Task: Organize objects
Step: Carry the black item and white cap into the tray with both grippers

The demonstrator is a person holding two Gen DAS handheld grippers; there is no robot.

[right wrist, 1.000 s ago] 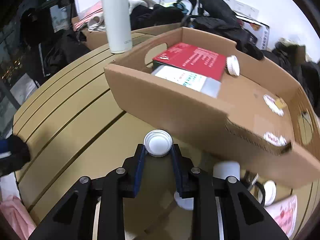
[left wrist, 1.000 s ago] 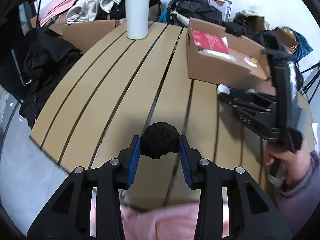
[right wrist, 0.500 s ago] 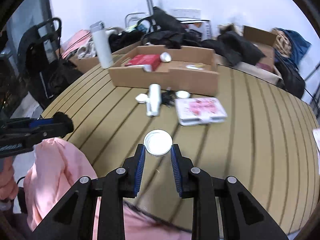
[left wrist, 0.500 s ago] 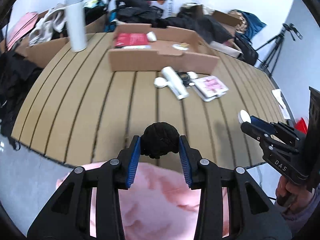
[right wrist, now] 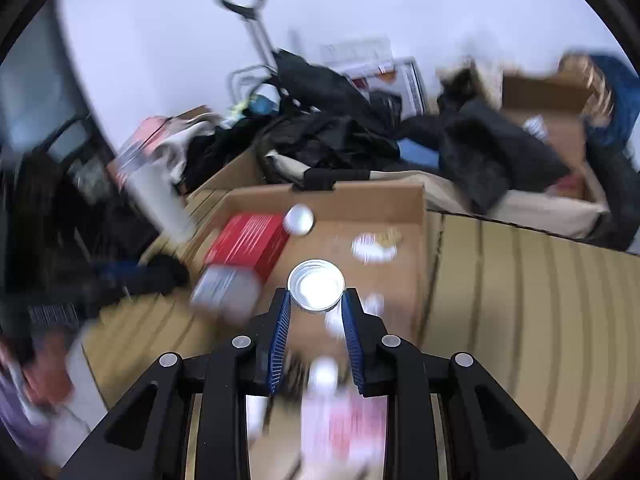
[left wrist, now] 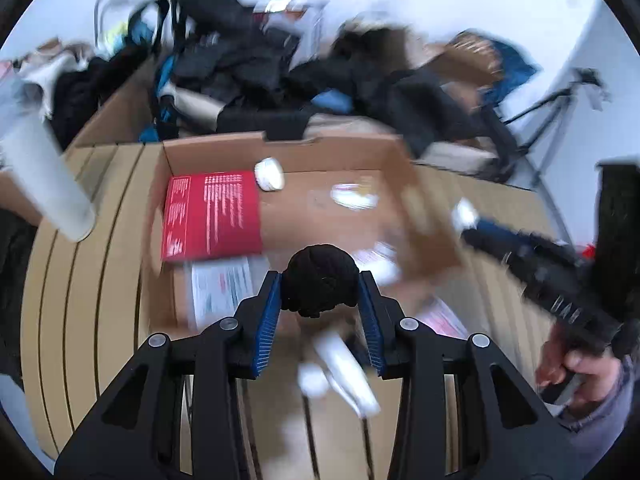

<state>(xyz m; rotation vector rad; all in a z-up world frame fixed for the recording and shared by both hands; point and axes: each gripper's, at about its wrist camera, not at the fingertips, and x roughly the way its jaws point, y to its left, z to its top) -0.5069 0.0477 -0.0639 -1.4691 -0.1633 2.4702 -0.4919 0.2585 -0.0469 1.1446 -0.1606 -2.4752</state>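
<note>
My left gripper (left wrist: pixel 320 284) is shut on a black knitted ball (left wrist: pixel 320 280), held above the near wall of an open cardboard box (left wrist: pixel 280 152). My right gripper (right wrist: pixel 316 288) is shut on a round white lid (right wrist: pixel 316 285), also over that cardboard box (right wrist: pixel 416 208). Inside lie a red booklet (left wrist: pixel 212 216), a white leaflet (left wrist: pixel 224 284), a small white cap (left wrist: pixel 269 174) and a sticker. In the left wrist view the right gripper (left wrist: pixel 468 224) reaches in from the right with its lid.
A white bottle (left wrist: pixel 44 184) stands left of the box on the slatted wooden table (left wrist: pixel 80 280). A white tube (left wrist: pixel 348 368), a small cap and a pink packet (right wrist: pixel 344 420) lie before the box. Dark clothes and bags pile up behind. A tripod (left wrist: pixel 552 100) stands far right.
Both grippers have swung forward from the table's near edge to above the box, each keeping its object. The views are now motion-blurred.
</note>
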